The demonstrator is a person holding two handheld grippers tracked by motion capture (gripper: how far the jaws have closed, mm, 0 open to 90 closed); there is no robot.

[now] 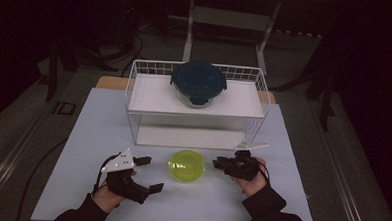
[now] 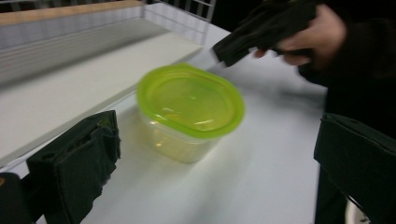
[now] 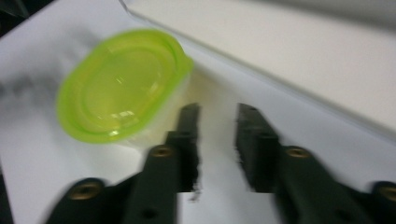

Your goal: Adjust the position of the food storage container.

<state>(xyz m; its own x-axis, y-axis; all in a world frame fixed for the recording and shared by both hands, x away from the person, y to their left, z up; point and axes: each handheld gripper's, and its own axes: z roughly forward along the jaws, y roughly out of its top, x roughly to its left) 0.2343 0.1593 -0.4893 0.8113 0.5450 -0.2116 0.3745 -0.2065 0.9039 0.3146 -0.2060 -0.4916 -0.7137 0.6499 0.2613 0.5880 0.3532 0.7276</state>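
A small clear container with a lime-green lid point(image 1: 186, 166) stands on the white table in front of the wire rack. My left gripper point(image 1: 150, 174) is just left of it, jaws wide open and aimed at it, touching nothing. In the left gripper view the container point(image 2: 189, 107) sits ahead between the spread jaws of the left gripper point(image 2: 215, 163). My right gripper point(image 1: 220, 164) is just right of the container, pointing at it. In the right gripper view the right gripper point(image 3: 215, 116) has a narrow empty gap, and the container point(image 3: 121, 88) lies ahead to the left.
A white wire rack point(image 1: 135, 88) with two shelves stands behind the container. A glass bowl with a dark blue lid point(image 1: 198, 83) rests on its top shelf. The lower shelf point(image 1: 188, 137) is bare. The table edge runs close under both forearms.
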